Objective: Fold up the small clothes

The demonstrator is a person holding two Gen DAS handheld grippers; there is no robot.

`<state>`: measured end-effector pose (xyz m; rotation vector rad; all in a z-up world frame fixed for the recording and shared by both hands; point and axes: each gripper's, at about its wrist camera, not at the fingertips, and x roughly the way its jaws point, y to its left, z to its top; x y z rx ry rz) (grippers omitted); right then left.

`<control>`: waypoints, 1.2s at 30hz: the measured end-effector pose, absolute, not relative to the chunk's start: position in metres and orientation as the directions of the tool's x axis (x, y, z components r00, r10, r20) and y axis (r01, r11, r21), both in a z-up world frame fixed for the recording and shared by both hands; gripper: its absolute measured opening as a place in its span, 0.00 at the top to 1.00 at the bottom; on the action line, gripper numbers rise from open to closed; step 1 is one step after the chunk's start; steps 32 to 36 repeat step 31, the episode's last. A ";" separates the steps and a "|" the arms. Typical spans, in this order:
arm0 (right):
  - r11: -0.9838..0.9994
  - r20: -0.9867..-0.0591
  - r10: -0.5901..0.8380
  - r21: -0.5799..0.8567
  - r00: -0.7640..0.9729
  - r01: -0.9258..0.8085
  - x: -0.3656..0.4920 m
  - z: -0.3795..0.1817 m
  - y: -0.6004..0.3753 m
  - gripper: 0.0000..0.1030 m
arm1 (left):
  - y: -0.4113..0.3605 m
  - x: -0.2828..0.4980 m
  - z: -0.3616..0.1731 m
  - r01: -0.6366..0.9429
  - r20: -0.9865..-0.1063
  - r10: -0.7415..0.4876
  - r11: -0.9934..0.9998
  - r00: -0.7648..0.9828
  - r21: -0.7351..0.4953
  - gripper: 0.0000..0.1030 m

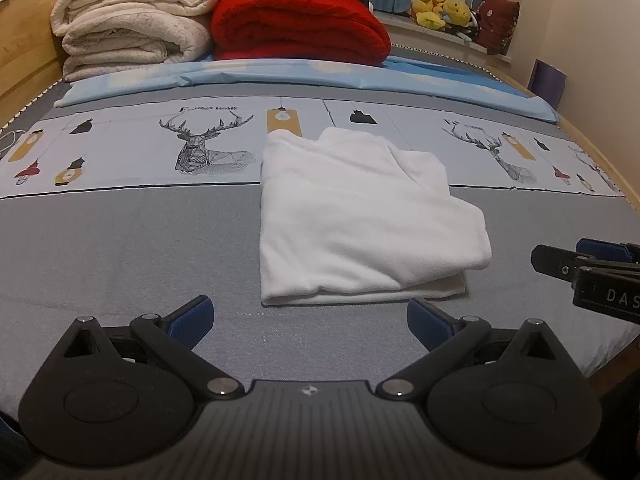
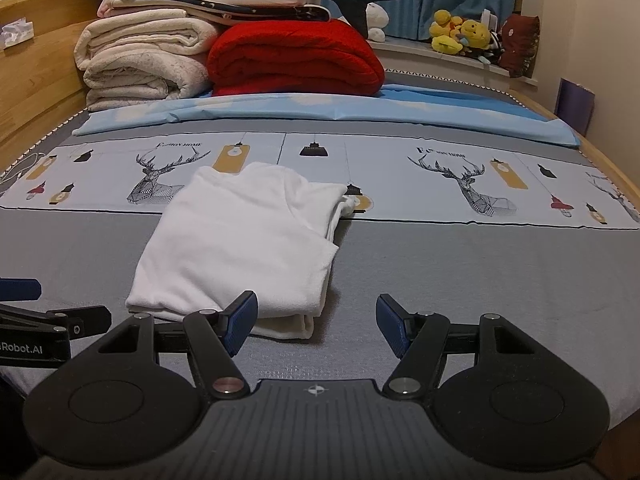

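A white garment [image 1: 360, 216] lies folded into a rough rectangle on the grey bed cover [image 1: 120, 248]. It also shows in the right wrist view [image 2: 240, 248], left of centre. My left gripper [image 1: 310, 320] is open and empty, just in front of the garment's near edge. My right gripper [image 2: 316, 326] is open and empty, at the garment's near right corner; its left fingertip [image 2: 240, 320] overlaps that corner in the view. The right gripper also shows at the right edge of the left wrist view [image 1: 592, 268].
Folded cream blankets [image 1: 132, 24] and a red blanket [image 1: 300, 26] are stacked at the head of the bed. A blue sheet [image 1: 320, 76] lies before them. Plush toys [image 1: 440, 10] sit on the sill. A wooden bed frame [image 2: 36, 56] runs on the left.
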<state>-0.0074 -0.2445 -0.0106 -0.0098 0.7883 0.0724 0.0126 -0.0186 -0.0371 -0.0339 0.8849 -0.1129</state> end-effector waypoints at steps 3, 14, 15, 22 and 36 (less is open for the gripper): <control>0.997 -0.711 0.062 0.019 0.700 -0.070 -0.007 -0.011 -0.245 0.35 | -0.019 0.012 -0.037 0.090 -0.767 -0.114 0.993 0.632 -0.074 0.00; 0.997 -0.710 0.066 0.016 0.701 -0.078 -0.008 -0.010 -0.244 0.35 | -0.019 0.012 -0.036 0.093 -0.765 -0.119 0.993 0.633 -0.078 0.00; 0.997 -0.710 0.066 0.015 0.702 -0.079 -0.008 -0.010 -0.244 0.35 | -0.018 0.012 -0.036 0.093 -0.766 -0.120 0.993 0.632 -0.078 0.00; 0.996 -0.709 0.071 0.018 0.701 -0.084 -0.008 -0.010 -0.244 0.35 | -0.019 0.012 -0.036 0.093 -0.765 -0.120 0.992 0.633 -0.079 0.00; 0.996 -0.709 0.073 0.019 0.702 -0.084 -0.008 -0.010 -0.243 0.35 | -0.019 0.012 -0.035 0.096 -0.760 -0.123 0.992 0.639 -0.080 0.00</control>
